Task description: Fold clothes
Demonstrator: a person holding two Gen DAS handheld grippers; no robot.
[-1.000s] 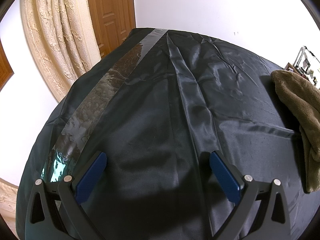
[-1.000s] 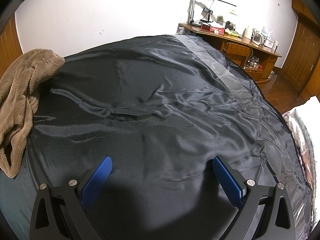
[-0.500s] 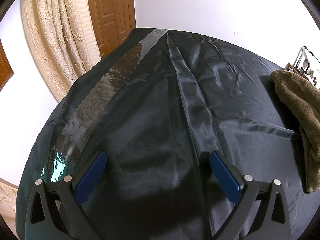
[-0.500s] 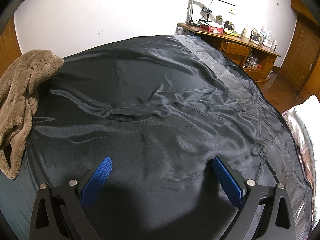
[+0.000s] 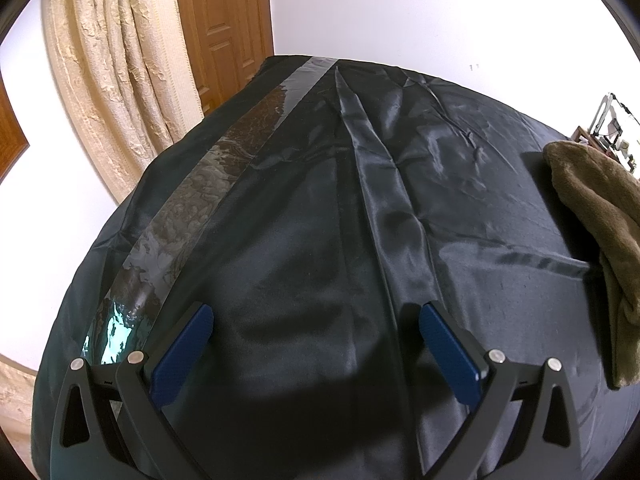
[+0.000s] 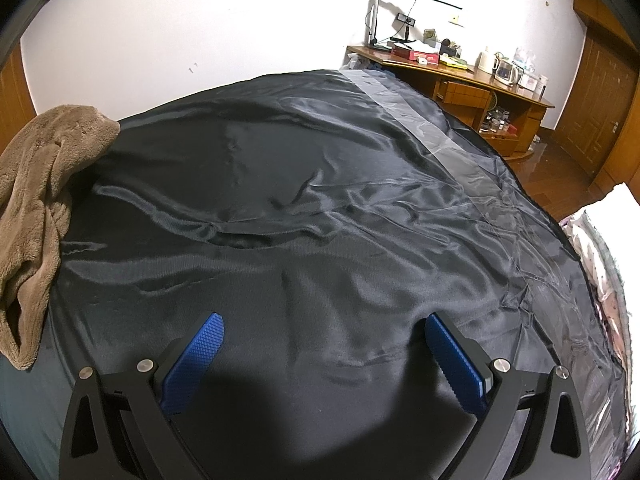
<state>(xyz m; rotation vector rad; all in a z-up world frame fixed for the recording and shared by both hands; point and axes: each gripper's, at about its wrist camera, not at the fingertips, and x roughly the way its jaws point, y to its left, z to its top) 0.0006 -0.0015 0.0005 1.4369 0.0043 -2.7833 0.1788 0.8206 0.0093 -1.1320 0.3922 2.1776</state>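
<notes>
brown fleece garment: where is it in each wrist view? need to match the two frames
Left wrist: brown fleece garment at the right edge, crumpled, on the black sheet.
Right wrist: same garment at the left edge, bunched, draped over the sheet's side.
Shared landmark: the small marks on the white wall.

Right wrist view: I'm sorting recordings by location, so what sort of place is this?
Likely a home bedroom: a cluttered wooden desk, a wooden door beside a cream curtain, and a brown fleece garment on a black sheet.
</notes>
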